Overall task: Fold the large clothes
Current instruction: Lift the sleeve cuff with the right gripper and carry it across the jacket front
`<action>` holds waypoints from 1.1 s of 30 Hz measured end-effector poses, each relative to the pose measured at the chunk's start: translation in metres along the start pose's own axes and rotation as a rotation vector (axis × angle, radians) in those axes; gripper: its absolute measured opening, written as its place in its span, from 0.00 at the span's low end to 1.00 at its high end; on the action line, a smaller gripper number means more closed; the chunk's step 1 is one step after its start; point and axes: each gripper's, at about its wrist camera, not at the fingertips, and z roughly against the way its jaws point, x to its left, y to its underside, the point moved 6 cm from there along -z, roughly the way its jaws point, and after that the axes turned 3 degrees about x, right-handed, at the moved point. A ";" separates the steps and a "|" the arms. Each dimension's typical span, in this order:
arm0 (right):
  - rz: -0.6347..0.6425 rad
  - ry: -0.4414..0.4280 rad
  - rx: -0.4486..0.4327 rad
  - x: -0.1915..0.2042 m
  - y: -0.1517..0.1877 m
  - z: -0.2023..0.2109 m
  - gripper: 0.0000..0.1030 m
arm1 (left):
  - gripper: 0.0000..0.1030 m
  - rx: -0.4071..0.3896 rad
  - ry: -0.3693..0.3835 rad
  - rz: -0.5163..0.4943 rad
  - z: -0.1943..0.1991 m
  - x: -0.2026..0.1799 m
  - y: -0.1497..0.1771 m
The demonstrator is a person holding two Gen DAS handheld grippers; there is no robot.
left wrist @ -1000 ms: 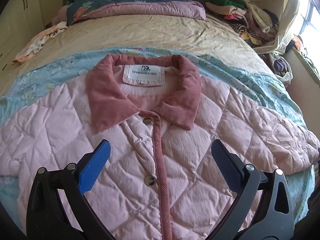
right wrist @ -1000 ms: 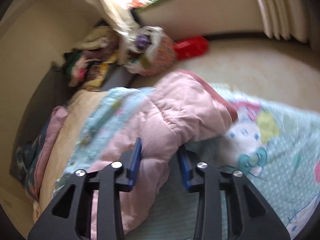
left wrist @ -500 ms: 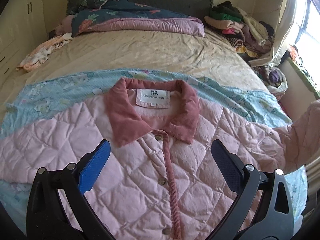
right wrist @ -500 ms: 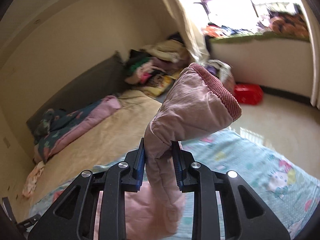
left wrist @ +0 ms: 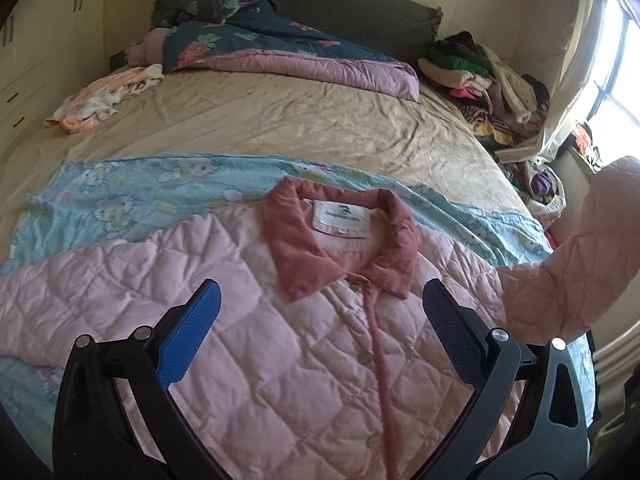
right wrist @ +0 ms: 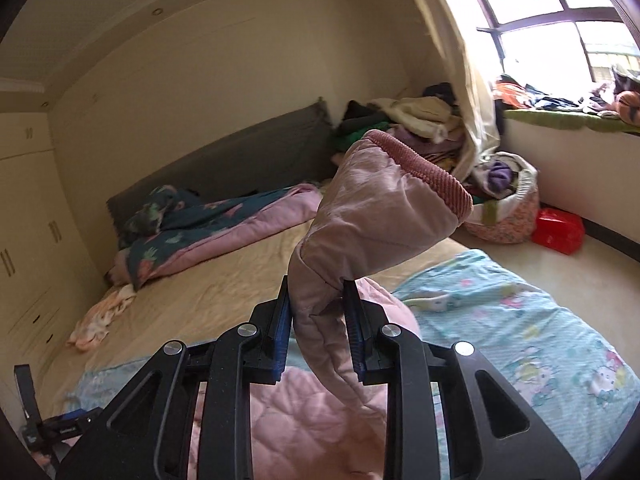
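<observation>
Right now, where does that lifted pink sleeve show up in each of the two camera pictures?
Left wrist view: the sleeve rises at the right edge, off the bed.
Right wrist view: the sleeve stands in the centre, pinched in the right gripper.
Shared landmark: the dark headboard.

The right gripper (right wrist: 316,322) pinches the pink quilted sleeve (right wrist: 372,216) above the bed (right wrist: 240,276); its cuff (right wrist: 424,172) points up.

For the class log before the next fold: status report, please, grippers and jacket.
Right gripper shut on the sleeve, lifted off the bed. Left gripper open, empty, above the pink quilted jacket. Jacket front up, buttoned. Nothing in the way.
</observation>
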 end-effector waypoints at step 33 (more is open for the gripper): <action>0.171 -0.249 0.158 0.212 0.118 -0.053 0.23 | 0.92 0.019 0.137 0.262 0.008 0.121 0.013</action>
